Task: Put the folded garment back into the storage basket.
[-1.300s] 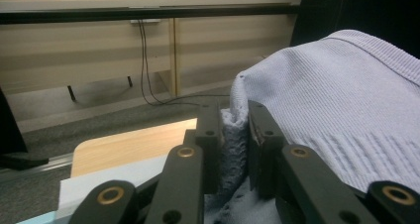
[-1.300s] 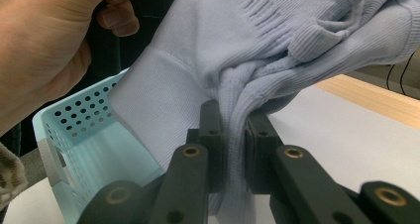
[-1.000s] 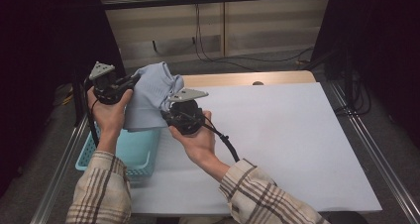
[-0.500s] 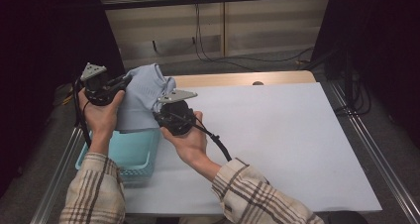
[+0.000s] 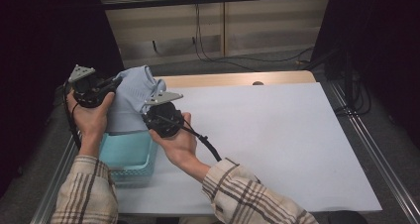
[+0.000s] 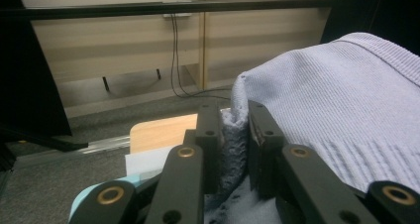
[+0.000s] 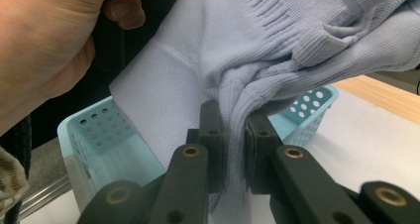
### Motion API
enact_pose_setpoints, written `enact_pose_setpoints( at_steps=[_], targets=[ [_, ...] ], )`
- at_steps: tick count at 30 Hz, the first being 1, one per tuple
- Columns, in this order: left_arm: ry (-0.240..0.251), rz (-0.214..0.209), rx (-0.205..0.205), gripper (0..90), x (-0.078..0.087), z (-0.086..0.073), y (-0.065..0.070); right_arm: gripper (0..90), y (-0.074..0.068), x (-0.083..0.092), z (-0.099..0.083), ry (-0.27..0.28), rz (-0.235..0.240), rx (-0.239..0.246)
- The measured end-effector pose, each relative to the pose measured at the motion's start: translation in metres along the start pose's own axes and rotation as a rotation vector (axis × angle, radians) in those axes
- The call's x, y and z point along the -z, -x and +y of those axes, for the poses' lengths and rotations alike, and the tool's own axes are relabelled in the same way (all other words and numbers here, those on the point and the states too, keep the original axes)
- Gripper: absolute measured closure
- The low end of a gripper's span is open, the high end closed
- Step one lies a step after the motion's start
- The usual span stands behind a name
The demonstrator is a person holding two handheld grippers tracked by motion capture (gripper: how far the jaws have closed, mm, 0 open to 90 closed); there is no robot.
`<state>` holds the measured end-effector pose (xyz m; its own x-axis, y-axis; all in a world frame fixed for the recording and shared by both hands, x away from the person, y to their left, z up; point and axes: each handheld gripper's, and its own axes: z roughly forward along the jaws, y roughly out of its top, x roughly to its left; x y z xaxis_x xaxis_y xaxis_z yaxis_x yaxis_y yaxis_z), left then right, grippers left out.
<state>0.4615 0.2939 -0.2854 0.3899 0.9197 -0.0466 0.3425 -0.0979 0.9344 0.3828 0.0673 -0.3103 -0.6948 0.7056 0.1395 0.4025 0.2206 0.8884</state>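
Note:
A pale blue ribbed knit garment (image 5: pixel 130 99) hangs in the air between my two grippers, over a light blue perforated basket (image 5: pixel 130 157) at the table's left edge. My left gripper (image 5: pixel 115 84) is shut on an edge of the garment (image 6: pixel 346 115); a fold of the cloth is pinched between its jaws (image 6: pixel 234 130). My right gripper (image 5: pixel 148 116) is shut on a bunched fold of the garment (image 7: pixel 257 50) lower down, cloth squeezed between its pads (image 7: pixel 233 135). The basket (image 7: pixel 94 135) stands directly below the cloth, beside the other hand (image 7: pixel 44 40).
The white table top (image 5: pixel 267 135) stretches to the right, with a strip of bare wood (image 5: pixel 233 79) along its far edge. Cables (image 5: pixel 208 40) hang down a pale wall panel beyond. Metal rails (image 5: pixel 376 154) run along both sides of the table.
Both hands have carried the garment leftward, so it now hangs more squarely over the basket. Both grips on the cloth are unchanged.

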Motion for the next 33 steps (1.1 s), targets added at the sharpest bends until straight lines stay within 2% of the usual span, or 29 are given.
enact_pose_setpoints(
  at_steps=[2, 3, 9, 10, 11, 13, 14, 17, 18, 19, 21, 25, 26, 28, 29, 30, 31, 32, 33],
  targets=[
    [-0.005, 0.005, 0.004, 78.3, 0.002, -0.001, -0.003, 81.6, 0.000, -0.004, -0.001, -0.007, -0.002, 0.014],
    [0.000, 0.020, 0.001, 78.3, 0.002, -0.001, -0.004, 81.6, -0.002, -0.005, 0.000, -0.010, -0.001, 0.005],
    [-0.002, 0.024, 0.006, 78.3, 0.005, -0.002, -0.009, 81.6, -0.007, -0.012, 0.000, -0.015, 0.000, 0.006],
    [-0.016, 0.024, 0.009, 78.3, 0.006, -0.002, -0.009, 81.6, -0.008, -0.013, 0.001, -0.017, 0.006, 0.003],
    [-0.001, 0.030, 0.006, 78.3, 0.006, -0.002, -0.011, 81.6, -0.009, -0.014, 0.001, -0.019, 0.001, 0.004],
    [-0.022, 0.028, -0.018, 78.3, 0.008, -0.002, -0.014, 81.6, -0.009, -0.016, 0.001, -0.017, 0.001, 0.007],
    [-0.007, 0.036, 0.005, 78.3, 0.007, -0.002, -0.013, 81.6, -0.010, -0.016, 0.001, -0.023, 0.006, -0.008],
    [-0.014, 0.027, 0.001, 78.3, 0.008, -0.005, -0.015, 81.6, -0.012, -0.018, 0.000, -0.020, 0.013, -0.004],
    [-0.040, 0.029, -0.014, 78.3, 0.009, -0.006, -0.016, 81.6, -0.013, -0.018, -0.001, -0.020, 0.011, -0.003],
    [-0.020, 0.034, -0.002, 78.3, 0.008, -0.007, -0.016, 81.6, -0.014, -0.019, -0.001, -0.025, 0.007, -0.002],
    [-0.024, 0.038, -0.001, 78.4, 0.008, -0.008, -0.018, 81.5, -0.015, -0.021, -0.002, -0.028, 0.008, 0.003],
    [-0.036, 0.050, 0.007, 78.3, 0.011, -0.009, -0.022, 81.6, -0.018, -0.027, -0.003, -0.036, 0.017, -0.024],
    [-0.049, 0.055, -0.018, 78.3, 0.013, -0.009, -0.024, 81.6, -0.019, -0.029, -0.003, -0.035, 0.013, -0.018],
    [-0.042, 0.067, -0.008, 78.3, 0.013, -0.009, -0.024, 81.6, -0.022, -0.033, -0.004, -0.032, 0.018, -0.016],
    [-0.042, 0.059, 0.000, 78.3, 0.014, -0.010, -0.026, 81.6, -0.024, -0.035, -0.004, -0.035, 0.015, -0.013],
    [-0.048, 0.061, -0.007, 78.3, 0.015, -0.011, -0.028, 81.5, -0.025, -0.036, -0.004, -0.037, 0.016, -0.007],
    [-0.050, 0.060, 0.009, 78.3, 0.015, -0.013, -0.029, 81.6, -0.026, -0.038, -0.004, -0.040, 0.017, -0.009],
    [-0.048, 0.069, 0.002, 78.3, 0.015, -0.015, -0.031, 81.6, -0.027, -0.039, -0.005, -0.042, 0.020, -0.007],
    [-0.049, 0.065, 0.021, 78.4, 0.015, -0.017, -0.032, 81.6, -0.028, -0.041, -0.005, -0.048, 0.018, -0.007]
  ],
)
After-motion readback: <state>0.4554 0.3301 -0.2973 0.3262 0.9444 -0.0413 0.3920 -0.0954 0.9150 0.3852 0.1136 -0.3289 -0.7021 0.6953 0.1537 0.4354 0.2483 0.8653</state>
